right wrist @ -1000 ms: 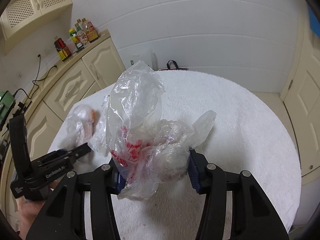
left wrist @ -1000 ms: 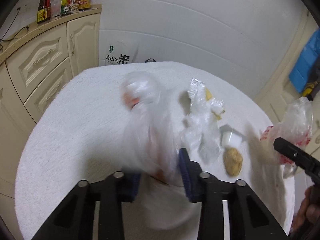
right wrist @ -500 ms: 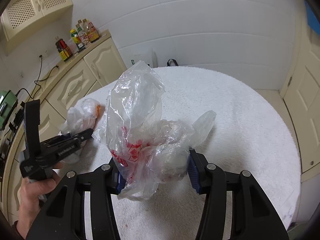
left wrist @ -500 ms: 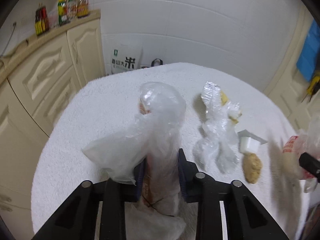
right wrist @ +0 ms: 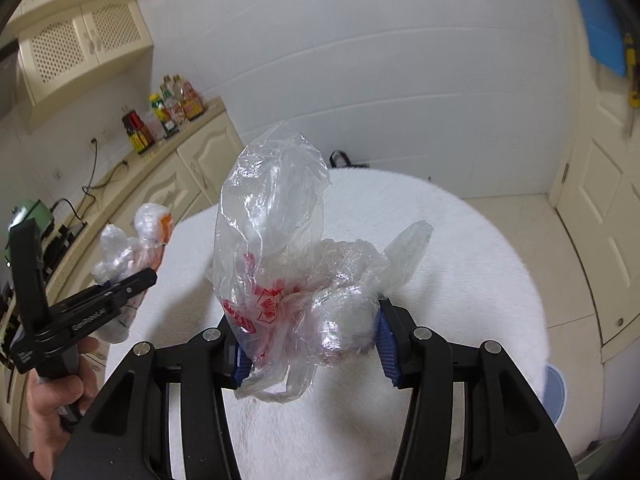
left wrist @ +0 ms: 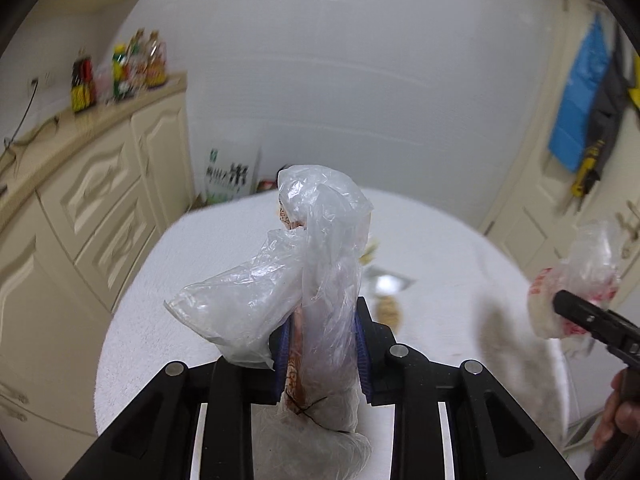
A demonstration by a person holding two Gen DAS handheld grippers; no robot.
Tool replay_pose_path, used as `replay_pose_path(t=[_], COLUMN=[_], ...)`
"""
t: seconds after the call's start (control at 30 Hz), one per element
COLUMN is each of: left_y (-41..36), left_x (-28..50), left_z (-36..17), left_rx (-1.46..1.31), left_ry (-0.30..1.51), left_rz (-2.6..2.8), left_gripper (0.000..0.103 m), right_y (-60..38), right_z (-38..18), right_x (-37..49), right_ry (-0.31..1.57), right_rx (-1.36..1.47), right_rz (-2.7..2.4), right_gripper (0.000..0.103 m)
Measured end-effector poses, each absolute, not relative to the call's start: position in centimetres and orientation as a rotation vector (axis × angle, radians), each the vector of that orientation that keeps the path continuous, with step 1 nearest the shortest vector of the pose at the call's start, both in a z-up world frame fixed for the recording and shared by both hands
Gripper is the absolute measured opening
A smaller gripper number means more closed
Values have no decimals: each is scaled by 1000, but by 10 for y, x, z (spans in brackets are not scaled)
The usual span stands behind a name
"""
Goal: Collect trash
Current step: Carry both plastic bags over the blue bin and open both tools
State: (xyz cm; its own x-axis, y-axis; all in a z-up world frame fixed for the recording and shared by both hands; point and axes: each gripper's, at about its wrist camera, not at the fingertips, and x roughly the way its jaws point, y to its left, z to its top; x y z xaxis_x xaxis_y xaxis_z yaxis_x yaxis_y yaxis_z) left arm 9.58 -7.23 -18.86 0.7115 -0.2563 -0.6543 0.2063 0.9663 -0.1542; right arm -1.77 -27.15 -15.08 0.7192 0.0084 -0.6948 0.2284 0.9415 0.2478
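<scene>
Holding both loads off the table [right wrist: 460,240]: left gripper [left wrist: 322,344] clamps a clear bag [left wrist: 320,264], right gripper [right wrist: 308,344] clamps a red-print bag [right wrist: 276,248]. Scraps [left wrist: 388,308] lie ahead of the left one. Step looks like carry-off; next I need a bin, none visible.

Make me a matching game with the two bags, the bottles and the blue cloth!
Things:
1. clear bag
2. red-printed bag
3. bottles
4. blue cloth

Places:
A. hanging by the door
B. on the cabinet counter
C. gripped in the right gripper
D. gripped in the left gripper

Pairs: 1-D, 2-C, 3-B, 4-A
</scene>
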Motion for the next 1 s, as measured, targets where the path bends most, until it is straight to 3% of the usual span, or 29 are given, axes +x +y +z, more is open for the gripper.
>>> replay_pose_path(t=[0.5, 1.0], left_y=[-136, -190], left_x=[-33, -41], left_z=[-119, -122], left_rx=[36, 100], left_ry=[575, 547], left_rz=[-504, -753], left_gripper=[25, 25], right_y=[-334, -400], right_z=[-98, -73], right_x=[-128, -217], right_ry=[596, 517], right_rx=[364, 397], right_rz=[-276, -485], right_gripper=[51, 51])
